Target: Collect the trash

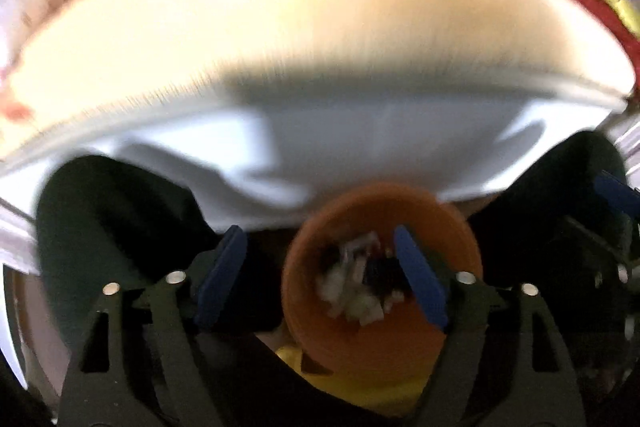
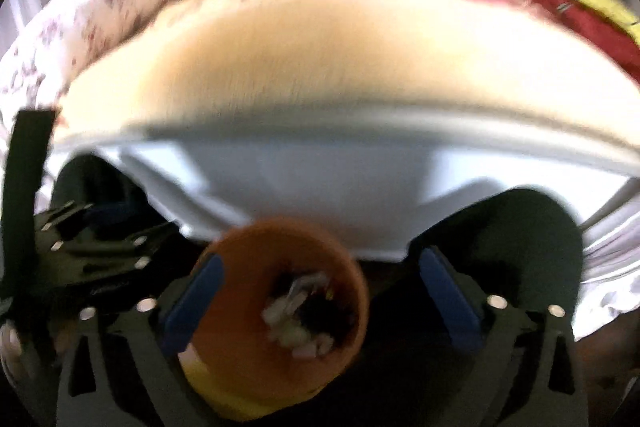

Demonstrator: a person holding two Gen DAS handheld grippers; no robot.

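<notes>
Left wrist view: both frames are showing heavy motion blur.
Left gripper [image 1: 320, 279]: its blue pads [image 1: 222, 275] are standing wide apart, gripping nothing.
Orange bin [image 1: 380, 307]: it is sitting below the gripper, toward the right pad, with pale and dark trash [image 1: 360, 283] lying inside.
White sheet [image 1: 340, 147]: it is hanging over the edge of a cream mattress [image 1: 280, 27] behind the bin.
Right wrist view: the angle is looking steeply down.
Right gripper [image 2: 320, 303]: its jaws are spread as wide as they go, empty.
Orange bin [image 2: 248, 267]: it is showing between the pads, nearer the left pad [image 2: 192, 307], trash [image 2: 300, 319] resting in it.
Left gripper [image 2: 104, 239]: it is appearing at the left edge.
</notes>
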